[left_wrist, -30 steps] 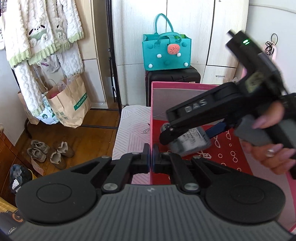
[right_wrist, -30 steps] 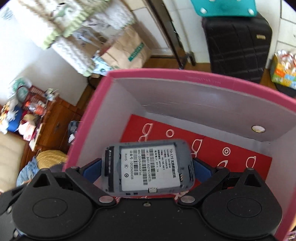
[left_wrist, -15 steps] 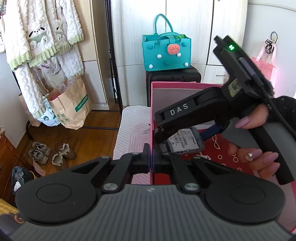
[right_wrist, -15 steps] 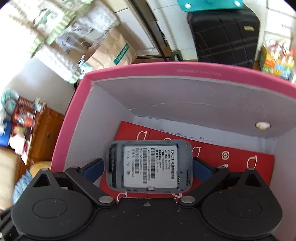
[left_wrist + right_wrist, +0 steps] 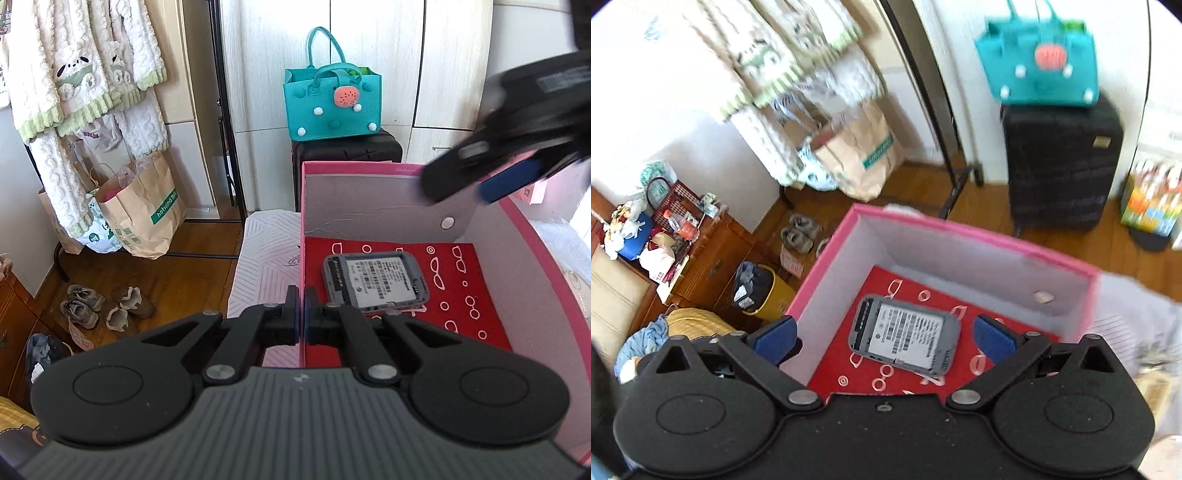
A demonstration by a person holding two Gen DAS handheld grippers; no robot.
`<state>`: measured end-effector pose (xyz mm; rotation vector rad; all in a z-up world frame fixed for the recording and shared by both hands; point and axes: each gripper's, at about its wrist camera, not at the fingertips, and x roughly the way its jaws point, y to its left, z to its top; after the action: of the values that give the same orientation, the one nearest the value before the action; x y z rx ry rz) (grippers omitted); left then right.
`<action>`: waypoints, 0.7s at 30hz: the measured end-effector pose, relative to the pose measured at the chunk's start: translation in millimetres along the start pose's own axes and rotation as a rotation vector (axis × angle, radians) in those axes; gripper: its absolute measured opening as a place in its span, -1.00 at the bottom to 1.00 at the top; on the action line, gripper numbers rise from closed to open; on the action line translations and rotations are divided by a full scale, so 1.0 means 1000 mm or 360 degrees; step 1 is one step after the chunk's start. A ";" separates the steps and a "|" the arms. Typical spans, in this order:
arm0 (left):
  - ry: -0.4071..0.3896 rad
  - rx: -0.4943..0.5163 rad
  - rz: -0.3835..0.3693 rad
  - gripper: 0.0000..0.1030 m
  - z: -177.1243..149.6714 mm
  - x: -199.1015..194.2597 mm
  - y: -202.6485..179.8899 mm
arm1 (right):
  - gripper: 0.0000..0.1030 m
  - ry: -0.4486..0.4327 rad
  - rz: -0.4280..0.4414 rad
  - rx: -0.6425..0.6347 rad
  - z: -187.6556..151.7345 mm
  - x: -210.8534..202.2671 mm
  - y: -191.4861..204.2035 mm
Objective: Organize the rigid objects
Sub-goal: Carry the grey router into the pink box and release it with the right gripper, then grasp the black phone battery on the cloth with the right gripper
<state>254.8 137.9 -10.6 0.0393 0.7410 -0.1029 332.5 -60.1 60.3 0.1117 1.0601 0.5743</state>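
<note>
A grey pocket router point(image 5: 373, 281) with a barcode label lies flat on the red patterned floor of the pink box point(image 5: 354, 168); it also shows in the right wrist view point(image 5: 905, 334). My left gripper point(image 5: 301, 312) is shut on the box's left wall, at its near corner. My right gripper point(image 5: 884, 338) is open and empty, raised above the box point(image 5: 827, 273); it appears blurred at the upper right of the left wrist view point(image 5: 491, 177).
The box stands on a white patterned mattress point(image 5: 266, 254). A black suitcase point(image 5: 345, 155) with a teal felt bag point(image 5: 332, 103) stands behind it. Paper bags point(image 5: 147, 210), shoes point(image 5: 107, 302) and a yellow bin point(image 5: 759, 291) are on the wooden floor at left.
My right gripper opened, let go of the router inside the box, and rose up and to the right. The left gripper has not moved.
</note>
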 end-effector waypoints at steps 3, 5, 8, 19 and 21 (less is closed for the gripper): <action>0.0001 0.0008 0.0008 -0.97 0.000 0.000 -0.002 | 1.00 -0.0070 -0.0025 -0.0054 -0.013 -0.034 -0.001; 0.0000 0.0014 0.0015 -0.97 0.000 0.000 -0.003 | 1.00 -0.0128 -0.0042 -0.0064 -0.024 -0.055 -0.008; 0.0000 0.0013 0.0017 -0.97 0.000 0.000 -0.003 | 1.00 -0.0168 -0.0056 -0.0039 -0.042 -0.079 -0.024; 0.0000 0.0042 0.0041 -0.96 0.001 0.000 -0.006 | 0.79 -0.0105 -0.0180 0.0040 -0.109 -0.094 -0.081; 0.0002 0.0045 0.0046 -0.96 0.001 0.000 -0.006 | 0.69 -0.0100 -0.0194 0.0000 -0.123 -0.086 -0.086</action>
<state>254.9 132.1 -9.6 0.0769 0.7398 -0.0859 231.0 -197.9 36.9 0.0642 0.9988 0.4578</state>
